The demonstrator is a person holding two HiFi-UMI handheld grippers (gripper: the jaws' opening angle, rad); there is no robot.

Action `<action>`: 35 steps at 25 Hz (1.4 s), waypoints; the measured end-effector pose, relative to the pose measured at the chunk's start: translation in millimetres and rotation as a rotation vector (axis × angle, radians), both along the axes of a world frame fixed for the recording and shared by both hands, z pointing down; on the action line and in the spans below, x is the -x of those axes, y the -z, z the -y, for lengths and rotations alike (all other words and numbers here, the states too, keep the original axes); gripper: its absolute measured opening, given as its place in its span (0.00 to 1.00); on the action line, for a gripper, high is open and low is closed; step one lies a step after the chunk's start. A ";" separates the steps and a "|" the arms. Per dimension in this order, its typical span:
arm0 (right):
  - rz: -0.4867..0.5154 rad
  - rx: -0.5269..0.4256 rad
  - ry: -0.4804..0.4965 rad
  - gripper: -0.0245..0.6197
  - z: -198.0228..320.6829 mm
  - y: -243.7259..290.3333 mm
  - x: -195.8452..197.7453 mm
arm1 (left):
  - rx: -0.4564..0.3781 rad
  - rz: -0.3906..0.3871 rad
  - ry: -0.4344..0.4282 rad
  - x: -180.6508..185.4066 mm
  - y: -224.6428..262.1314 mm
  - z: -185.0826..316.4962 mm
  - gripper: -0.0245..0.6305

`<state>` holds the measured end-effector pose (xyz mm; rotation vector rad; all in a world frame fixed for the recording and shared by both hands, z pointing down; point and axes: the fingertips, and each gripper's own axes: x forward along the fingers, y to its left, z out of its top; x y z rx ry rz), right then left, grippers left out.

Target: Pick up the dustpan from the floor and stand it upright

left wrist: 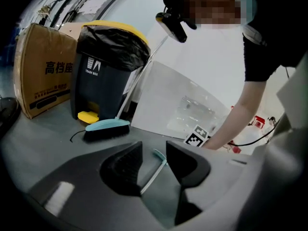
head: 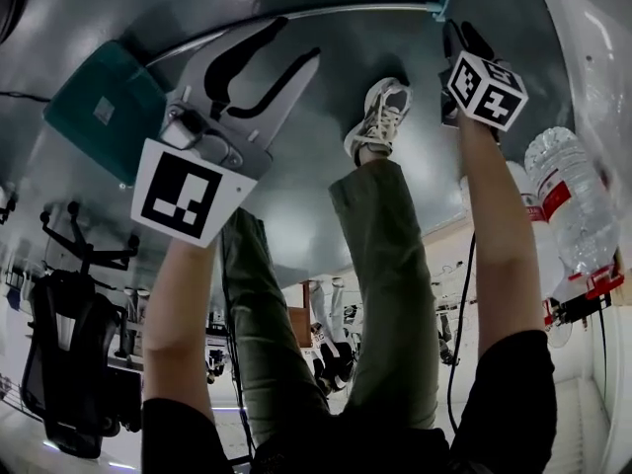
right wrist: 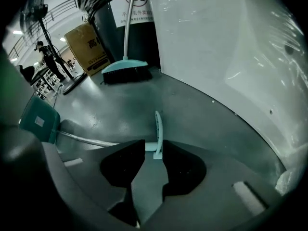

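The grey floor point(head: 306, 166) runs up to a white panel point(right wrist: 216, 42). A dark trash bin point(left wrist: 103, 76), a cardboard box point(left wrist: 41, 71) and a broom point(left wrist: 108, 126) stand by the panel. The dustpan point(head: 99, 107) lies flat on the floor, its long handle reaching to the right gripper point(head: 462, 30). That gripper's fingers stand apart, the teal handle end just between their tips, unclamped. The left gripper point(head: 299, 38) hovers over the handle, fingers apart and empty.

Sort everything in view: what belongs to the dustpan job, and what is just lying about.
Job: dustpan, left gripper, right gripper.
Lying about: broom, trash bin, cardboard box, water bottle, office chair.
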<state>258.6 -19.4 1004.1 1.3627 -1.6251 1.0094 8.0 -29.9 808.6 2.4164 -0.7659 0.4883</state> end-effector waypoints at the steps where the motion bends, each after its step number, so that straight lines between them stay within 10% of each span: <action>1: -0.008 0.006 0.010 0.20 3.4 -4.7 0.1 | -0.004 -0.002 0.006 2.0 -2.8 2.1 0.29; 25: -0.064 0.164 0.051 0.14 34.3 -76.6 -3.3 | 0.043 0.005 0.027 8.7 -36.2 -22.2 0.29; 35: -0.063 0.058 0.049 0.13 47.1 -23.1 2.9 | 0.028 0.008 0.019 8.3 -14.6 -22.6 0.29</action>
